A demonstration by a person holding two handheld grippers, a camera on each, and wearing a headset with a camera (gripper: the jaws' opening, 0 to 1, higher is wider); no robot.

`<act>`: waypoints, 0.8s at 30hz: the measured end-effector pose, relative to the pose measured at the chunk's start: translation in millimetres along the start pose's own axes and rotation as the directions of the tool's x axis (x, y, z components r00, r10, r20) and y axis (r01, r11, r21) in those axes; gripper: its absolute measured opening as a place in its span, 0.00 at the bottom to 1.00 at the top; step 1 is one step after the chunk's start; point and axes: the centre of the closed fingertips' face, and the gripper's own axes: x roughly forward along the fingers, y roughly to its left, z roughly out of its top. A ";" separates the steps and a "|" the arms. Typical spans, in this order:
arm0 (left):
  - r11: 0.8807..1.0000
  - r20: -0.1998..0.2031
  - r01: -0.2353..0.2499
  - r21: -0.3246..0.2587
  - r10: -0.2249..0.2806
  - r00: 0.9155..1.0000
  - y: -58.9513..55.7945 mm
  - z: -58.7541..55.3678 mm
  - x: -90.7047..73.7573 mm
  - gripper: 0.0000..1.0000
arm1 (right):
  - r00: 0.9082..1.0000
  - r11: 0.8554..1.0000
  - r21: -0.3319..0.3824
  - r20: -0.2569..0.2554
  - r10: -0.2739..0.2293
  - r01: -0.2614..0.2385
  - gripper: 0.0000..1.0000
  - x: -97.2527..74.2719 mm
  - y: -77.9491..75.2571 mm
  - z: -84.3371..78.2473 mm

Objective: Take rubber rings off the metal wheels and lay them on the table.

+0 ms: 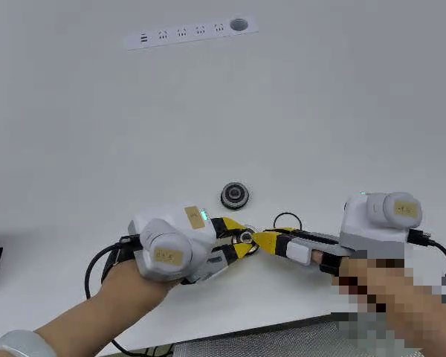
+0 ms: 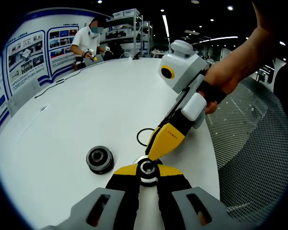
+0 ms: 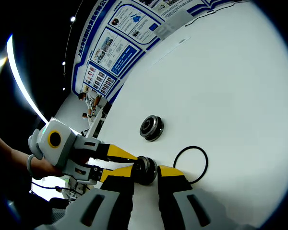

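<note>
Here, a small silver metal wheel (image 1: 245, 239) with a dark band round its rim. That band is likely its rubber ring, not yet off, though it is too small to be sure. The left tongs (image 2: 147, 168), yellow-tipped, are clamped on this wheel across its sides. The right tongs (image 3: 146, 171), same make, meet the wheel from the opposite side, one tip either side of the rim. Whether they bite or only touch, I cannot tell.

Handling, as judged:
- **Wheel:** stiff, dense for its size, smooth metal. It is apt to twist or slip in a pinch, so it wants a firm hold across the flat faces.
- **Ring:** soft, stretchy and light. Take it at the outer edge and roll it over the rim rather than pull straight. It may snap back or flick away.

Just past the wheel, on the right tongs' side, a thin black rubber ring (image 1: 288, 220) lies flat and loose on the white worktop (image 1: 342, 134). Behind the wheel and apart from it, a second metal wheel (image 1: 235, 195) lies flat, its black ring on. Far beyond the wheel is a long white power strip (image 1: 189, 33).
</note>
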 end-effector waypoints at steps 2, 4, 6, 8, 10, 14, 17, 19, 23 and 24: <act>1.000 0.001 -0.001 -0.002 0.001 1.000 0.0 0.1 0.0 0.14 | 1.000 1.000 0.019 -0.009 0.012 -0.011 0.21 1.1 1.6 -2.2; 1.000 0.001 -0.002 -0.003 0.002 1.000 -0.1 0.3 -0.1 0.14 | 1.000 1.000 0.024 -0.011 0.016 -0.016 0.22 1.7 2.3 -3.3; 1.000 0.002 -0.003 -0.003 0.003 1.000 0.0 0.2 -0.1 0.14 | 0.999 0.999 0.042 -0.015 0.030 -0.029 0.22 2.4 4.7 -4.8; 1.000 0.004 -0.003 -0.005 0.003 1.000 0.2 0.0 0.0 0.14 | 0.999 0.998 0.062 -0.007 0.032 -0.032 0.22 1.8 3.9 -3.9; 1.000 0.005 -0.003 -0.006 0.003 1.000 0.3 0.0 0.0 0.14 | 0.999 0.996 0.081 -0.008 0.039 -0.038 0.23 1.3 4.1 -3.8; 1.000 0.005 -0.003 -0.008 0.003 1.000 0.4 0.0 0.1 0.14 | 0.998 0.995 0.082 -0.033 0.051 -0.049 0.23 -1.2 5.7 -7.6; 1.000 0.006 -0.003 -0.009 0.003 1.000 0.4 0.2 -0.1 0.14 | 0.996 0.993 0.096 -0.045 0.071 -0.066 0.21 -3.0 9.5 -10.4; 1.000 0.006 -0.003 -0.010 0.003 1.000 0.4 0.1 0.1 0.14 | 0.997 0.994 0.090 -0.042 0.072 -0.068 0.21 -3.7 10.8 -10.4; 1.000 0.005 -0.005 -0.011 0.005 1.000 0.2 0.3 0.0 0.14 | 0.997 0.993 0.093 -0.036 0.071 -0.068 0.22 -3.8 11.7 -9.7; 1.000 0.005 -0.005 -0.011 0.005 1.000 0.3 0.3 0.0 0.14 | 0.997 0.993 0.092 -0.035 0.071 -0.068 0.22 -4.1 11.8 -9.6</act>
